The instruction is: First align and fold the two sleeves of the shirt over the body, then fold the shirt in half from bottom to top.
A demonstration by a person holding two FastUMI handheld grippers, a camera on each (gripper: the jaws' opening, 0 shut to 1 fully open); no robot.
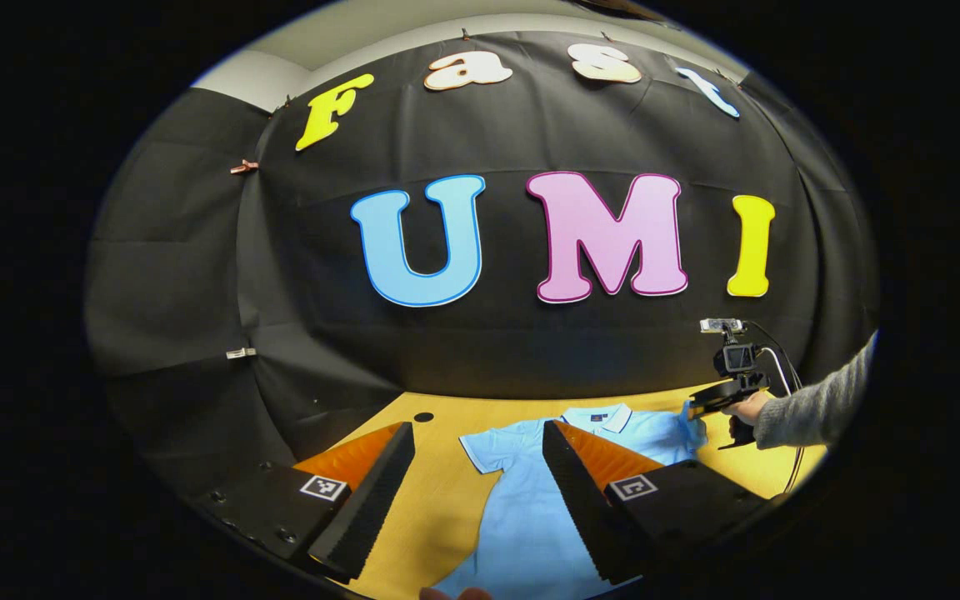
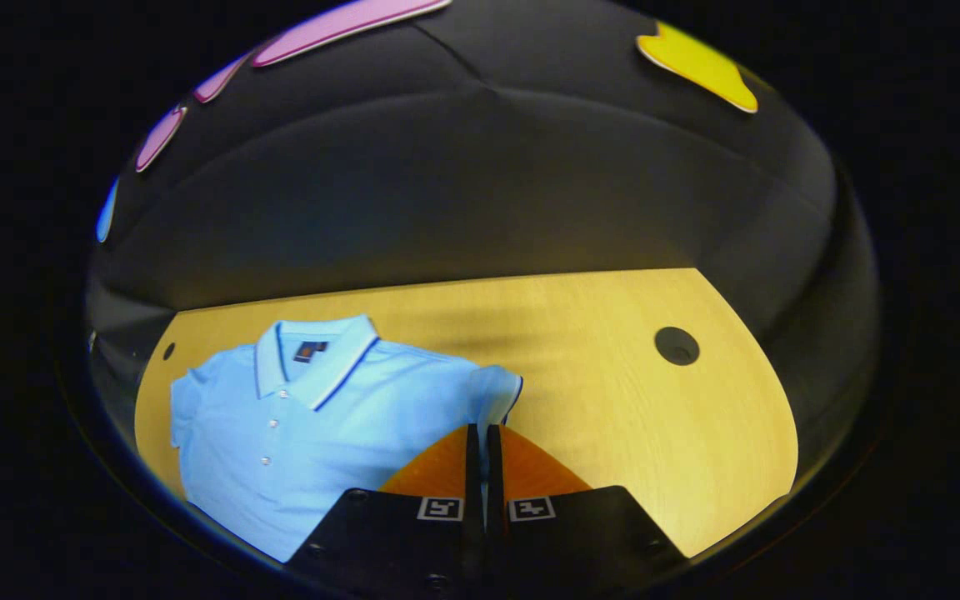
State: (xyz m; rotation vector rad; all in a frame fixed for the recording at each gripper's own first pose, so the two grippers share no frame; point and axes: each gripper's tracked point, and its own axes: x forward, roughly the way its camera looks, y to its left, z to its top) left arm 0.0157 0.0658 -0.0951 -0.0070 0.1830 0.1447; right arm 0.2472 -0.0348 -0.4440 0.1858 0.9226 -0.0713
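While the light blue polo shirt (image 2: 305, 417) lies face up on the wooden table (image 2: 655, 433), collar toward the far wall and hem toward the near edge, the first step, folding the sleeves over the body, appears to be under way. In the right gripper view, the right gripper (image 2: 481, 442) has its fingers drawn together to a thin slit, and the edge of the shirt's right-hand sleeve (image 2: 497, 392) runs down into that slit, so it seems pinched between them and a little lifted. The left gripper view agrees: farther off, a hand (image 1: 748, 408) in a grey sleeve holds that same gripper right at the shirt's right shoulder.

The left gripper (image 1: 480, 467) has its fingers spread wide with nothing between them, held above the near part of the table; between them the other sleeve (image 1: 488, 446) lies flat on the left (untouched, as far as I can judge).

The next move calls for carrying the pinched sleeve leftward across the chest and laying it smooth with its edge squared to the body before letting go. The left gripper would then need to come down on the flat sleeve and close on its cuff. The bottom-to-top fold has not yet begun.
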